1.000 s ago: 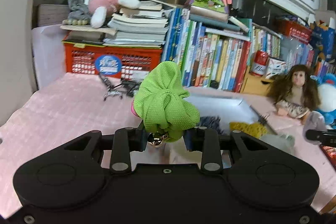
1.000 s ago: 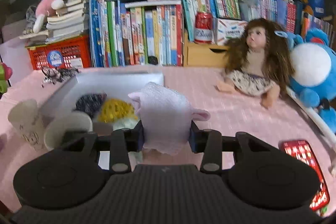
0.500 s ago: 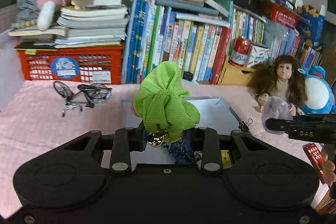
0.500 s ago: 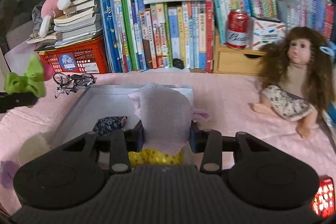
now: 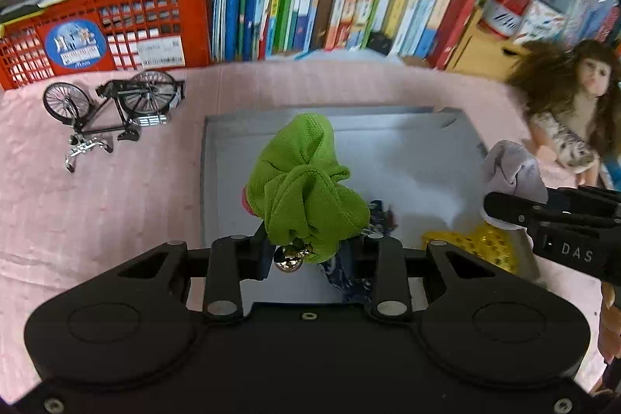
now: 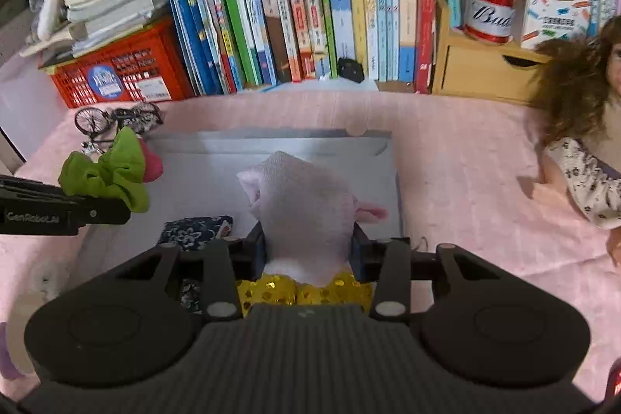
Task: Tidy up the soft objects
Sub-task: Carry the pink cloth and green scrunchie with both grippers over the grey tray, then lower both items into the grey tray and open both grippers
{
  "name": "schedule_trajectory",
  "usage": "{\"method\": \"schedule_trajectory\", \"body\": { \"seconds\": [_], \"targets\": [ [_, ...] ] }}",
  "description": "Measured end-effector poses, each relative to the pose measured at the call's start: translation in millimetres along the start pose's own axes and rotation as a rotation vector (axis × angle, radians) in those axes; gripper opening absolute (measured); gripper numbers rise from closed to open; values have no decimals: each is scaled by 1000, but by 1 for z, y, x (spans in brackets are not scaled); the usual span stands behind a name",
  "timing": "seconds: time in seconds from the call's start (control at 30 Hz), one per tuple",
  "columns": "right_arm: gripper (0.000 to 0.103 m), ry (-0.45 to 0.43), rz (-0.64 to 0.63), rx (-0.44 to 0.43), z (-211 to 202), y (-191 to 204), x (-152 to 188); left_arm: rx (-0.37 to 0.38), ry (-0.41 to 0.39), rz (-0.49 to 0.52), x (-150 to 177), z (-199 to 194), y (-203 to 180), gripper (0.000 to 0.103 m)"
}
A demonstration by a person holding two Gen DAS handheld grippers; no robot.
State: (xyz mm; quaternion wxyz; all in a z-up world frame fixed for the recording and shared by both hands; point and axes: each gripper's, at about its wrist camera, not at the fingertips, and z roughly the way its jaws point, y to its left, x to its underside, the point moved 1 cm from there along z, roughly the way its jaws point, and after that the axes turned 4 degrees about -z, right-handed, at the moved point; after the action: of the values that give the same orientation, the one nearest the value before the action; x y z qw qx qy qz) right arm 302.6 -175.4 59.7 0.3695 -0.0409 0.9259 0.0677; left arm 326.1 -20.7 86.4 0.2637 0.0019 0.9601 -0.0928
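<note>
My left gripper (image 5: 306, 251) is shut on a green fabric bow (image 5: 306, 189) with a small metal bell, held above the grey tray (image 5: 407, 158). My right gripper (image 6: 308, 247) is shut on a pale pink knitted soft toy (image 6: 306, 208), also above the tray (image 6: 271, 146). In the tray lie a dark blue floral cloth piece (image 6: 194, 227) and a yellow sequin piece (image 6: 306, 291). The green bow (image 6: 112, 177) shows at left in the right wrist view, and the pink toy (image 5: 512, 169) at right in the left wrist view.
A pink cloth (image 5: 97, 204) covers the table. A small model bicycle (image 5: 112, 107) stands left of the tray. A red crate (image 5: 97, 41), a row of books (image 6: 310, 6), a red can (image 6: 491, 2) and a doll (image 5: 574, 103) line the back and right.
Both grippers have moved forward and tilted down over the tray, each still holding its soft item. The tray now fills the middle of both views.
</note>
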Motion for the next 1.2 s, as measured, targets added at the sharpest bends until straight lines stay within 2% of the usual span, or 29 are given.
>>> {"method": "schedule_trajectory", "body": {
  "seconds": [0.23,0.43,0.47,0.5,0.53,0.6,0.7,0.9,1.07,1.13,1.2],
  "targets": [
    [47,46,-1,1,30,4,-5,-9,48,-10,-7,28,5,32],
    [53,70,3,-9,43,6,-3,-20,68,-1,-6,40,5,36],
    [55,71,1,-11,44,6,-3,-25,67,0,-6,40,5,38],
    [65,72,2,-10,45,6,-3,-32,63,2,-6,40,5,44],
    [67,70,6,-13,45,6,-2,-36,59,6,-7,40,4,47],
    [78,62,12,-30,43,6,-3,-43,54,14,-7,38,3,54],
    [85,46,11,-46,36,7,-4,-50,31,30,-7,30,1,62],
    [88,5,-4,-42,13,11,-5,-36,-29,41,-7,3,-4,73],
    [90,-56,-18,-36,-18,15,-3,-9,-78,62,5,-28,-10,77],
    [94,-94,-33,-29,-33,18,1,3,-106,85,13,-41,-14,78],
    [103,-147,-49,-18,-49,22,7,8,-140,105,22,-55,-18,82]
  ]
}}
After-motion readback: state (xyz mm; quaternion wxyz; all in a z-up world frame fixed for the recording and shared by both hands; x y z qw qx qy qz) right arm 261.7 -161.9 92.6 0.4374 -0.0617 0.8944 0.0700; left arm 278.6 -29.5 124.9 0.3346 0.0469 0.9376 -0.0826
